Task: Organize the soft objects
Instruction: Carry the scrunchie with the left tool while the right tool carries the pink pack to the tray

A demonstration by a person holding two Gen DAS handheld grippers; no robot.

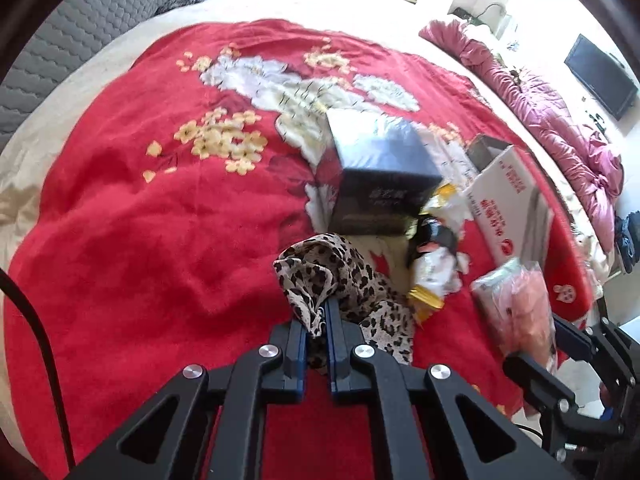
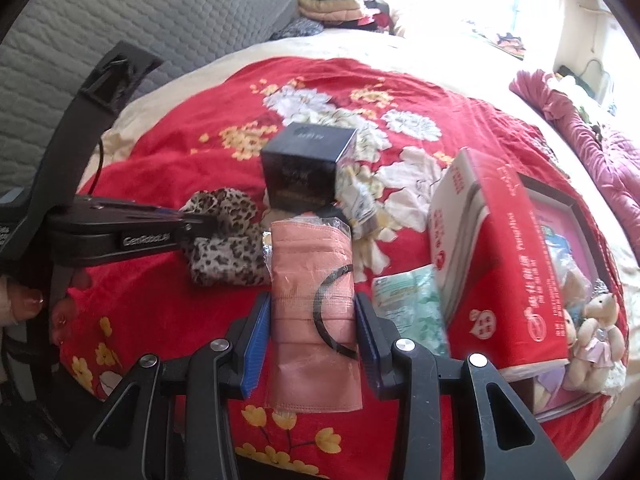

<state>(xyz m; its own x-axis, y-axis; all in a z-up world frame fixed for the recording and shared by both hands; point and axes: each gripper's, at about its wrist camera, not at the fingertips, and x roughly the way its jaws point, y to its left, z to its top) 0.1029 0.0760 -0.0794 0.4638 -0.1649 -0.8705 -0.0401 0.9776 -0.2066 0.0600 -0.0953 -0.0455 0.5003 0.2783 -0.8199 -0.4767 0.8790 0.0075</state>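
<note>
A leopard-print cloth (image 1: 340, 280) lies crumpled on the red flowered blanket (image 1: 140, 220). My left gripper (image 1: 316, 312) is shut on a fold of it, the cloth bunched between the blue pads. In the right wrist view the same cloth (image 2: 228, 240) sits left of centre with the left gripper (image 2: 188, 220) reaching in from the left. My right gripper (image 2: 314, 320) is shut on a clear pack of pink face masks (image 2: 314, 304), held lengthwise between the pads. That pack (image 1: 520, 308) and the right gripper (image 1: 560, 340) show at the lower right of the left wrist view.
A dark box (image 1: 380, 176) stands mid-blanket beside crumpled snack wrappers (image 1: 436, 264). A red-and-white carton (image 2: 496, 264) lies at right, with a green tissue pack (image 2: 412, 304), a framed box and a small teddy bear (image 2: 596, 332). A grey quilted headboard (image 2: 140, 20) and a pink quilt (image 1: 540, 120) border the bed.
</note>
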